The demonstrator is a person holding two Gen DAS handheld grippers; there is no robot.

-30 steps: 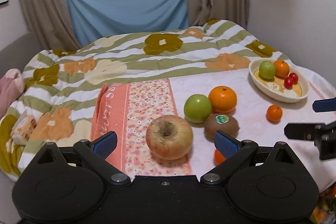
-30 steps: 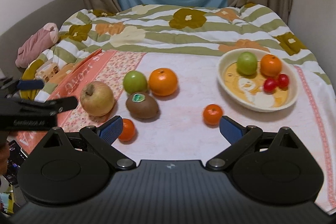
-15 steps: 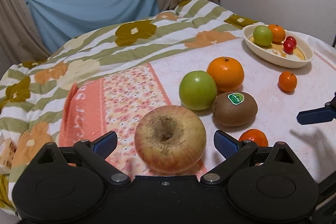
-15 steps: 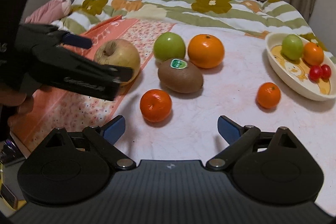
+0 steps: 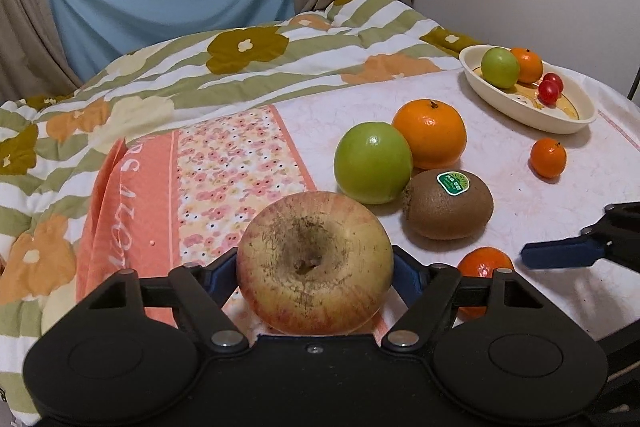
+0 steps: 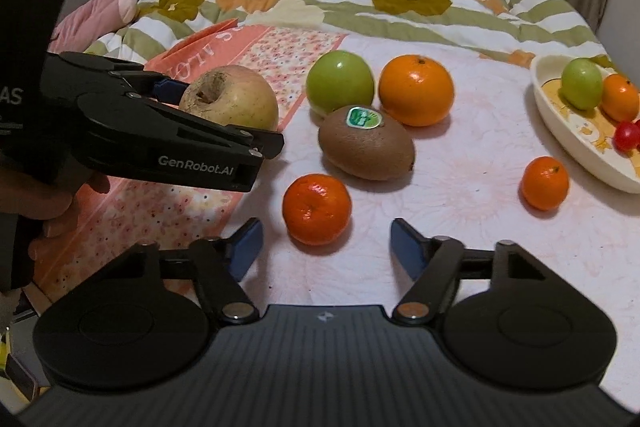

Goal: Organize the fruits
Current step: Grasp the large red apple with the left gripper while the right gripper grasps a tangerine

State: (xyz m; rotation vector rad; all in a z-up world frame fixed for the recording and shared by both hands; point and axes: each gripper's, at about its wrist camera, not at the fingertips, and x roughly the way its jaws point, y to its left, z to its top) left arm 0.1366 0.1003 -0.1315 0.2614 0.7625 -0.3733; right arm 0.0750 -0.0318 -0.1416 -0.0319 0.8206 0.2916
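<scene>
My left gripper (image 5: 315, 273) is shut on the big yellow-red apple (image 5: 315, 262), its pads against both sides; the apple also shows in the right wrist view (image 6: 230, 101). My right gripper (image 6: 326, 249) is open and empty, just short of a small mandarin (image 6: 317, 209). Past it lie a kiwi (image 6: 367, 143), a green apple (image 6: 340, 83) and a large orange (image 6: 416, 89). A second small mandarin (image 6: 545, 183) lies near the cream bowl (image 6: 560, 131), which holds a green apple, an orange and cherry tomatoes.
The fruit lies on a pale floral cloth (image 6: 460, 187) over a bed with a striped flowered quilt (image 5: 240, 67). An orange floral cloth (image 5: 224, 163) lies at left. A wall and curtains stand behind. A pink soft item (image 6: 100, 15) lies far left.
My left gripper moved forward and closed on the big apple. My right gripper moved closer to the near mandarin and its fingers narrowed somewhat.
</scene>
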